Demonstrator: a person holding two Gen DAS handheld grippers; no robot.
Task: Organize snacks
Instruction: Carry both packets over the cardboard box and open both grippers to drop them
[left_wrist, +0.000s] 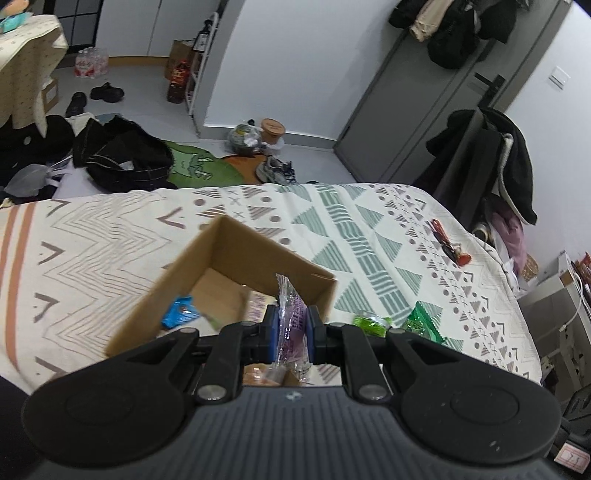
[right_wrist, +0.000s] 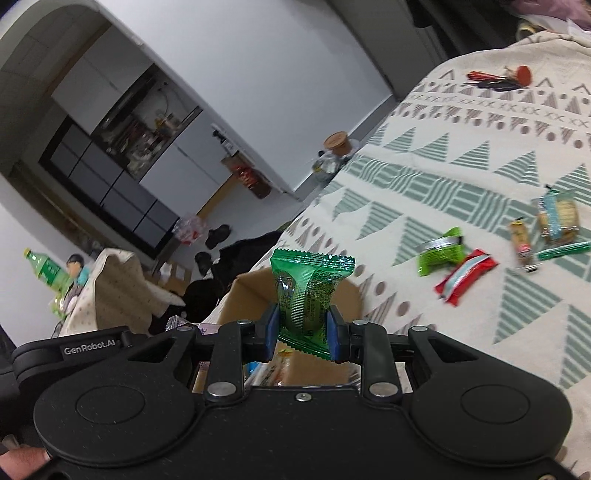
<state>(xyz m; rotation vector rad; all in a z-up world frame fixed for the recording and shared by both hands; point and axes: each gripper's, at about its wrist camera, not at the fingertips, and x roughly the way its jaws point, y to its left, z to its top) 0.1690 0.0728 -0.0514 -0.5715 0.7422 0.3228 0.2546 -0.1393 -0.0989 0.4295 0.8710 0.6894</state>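
Left wrist: jaws clamp purple packet (left_wrist: 291, 325) above box (left_wrist: 236, 258) | right jaws clamp green packet (right_wrist: 304, 299)

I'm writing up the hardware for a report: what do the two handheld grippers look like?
Both are alike: a matte black body with a ribbed centre plate, two round disc-shaped lobes, black linkage arms pinned by silver rivets, and blue pads on the fingertips. This shows on the left gripper and the right gripper. In the right wrist view, a black part beside the right gripper reads "GenRobot.AI" in white. No cables or sleeves show.
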